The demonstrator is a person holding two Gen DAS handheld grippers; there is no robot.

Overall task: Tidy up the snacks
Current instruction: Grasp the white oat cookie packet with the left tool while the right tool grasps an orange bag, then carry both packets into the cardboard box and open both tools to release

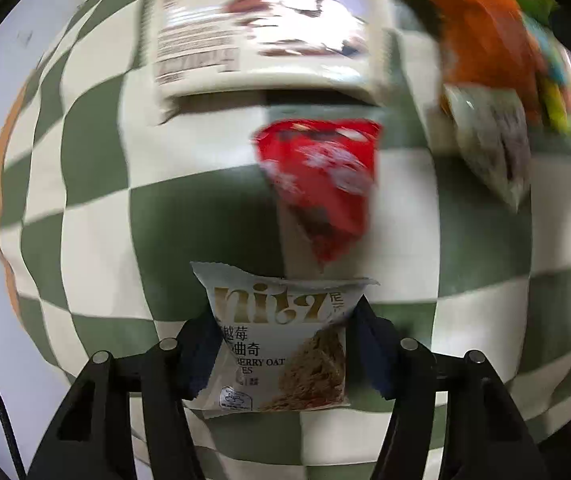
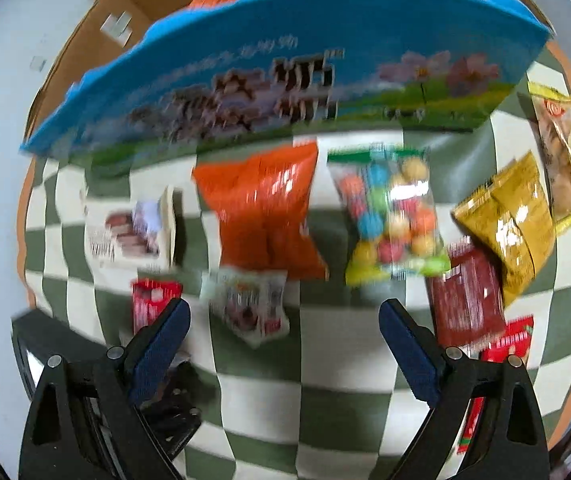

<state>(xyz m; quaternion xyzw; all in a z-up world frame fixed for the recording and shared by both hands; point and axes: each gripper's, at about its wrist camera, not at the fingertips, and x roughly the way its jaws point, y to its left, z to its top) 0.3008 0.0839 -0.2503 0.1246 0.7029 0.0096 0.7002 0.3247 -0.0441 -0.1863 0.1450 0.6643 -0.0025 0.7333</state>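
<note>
A: What's the left claw (image 1: 281,344) doing?
B: Clenched on a white cookie packet (image 1: 281,344), low at 6 o'clock, above the checkered worktop (image 1: 85,160); a red packet (image 1: 321,184) lies just beyond.
A: And the right claw (image 2: 285,320)?
B: Released, holding nothing; an orange bag (image 2: 261,208) sits at 12 o'clock.

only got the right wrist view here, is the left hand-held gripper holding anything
Observer: Yes, the left hand-held gripper is shut on a white cookie packet.
Operator: what's in front of it
Observer: A red snack pouch lies on the checkered cloth just beyond the packet.
Operator: anything past that
Observer: A cream box lies farther on, blurred by motion.
</note>
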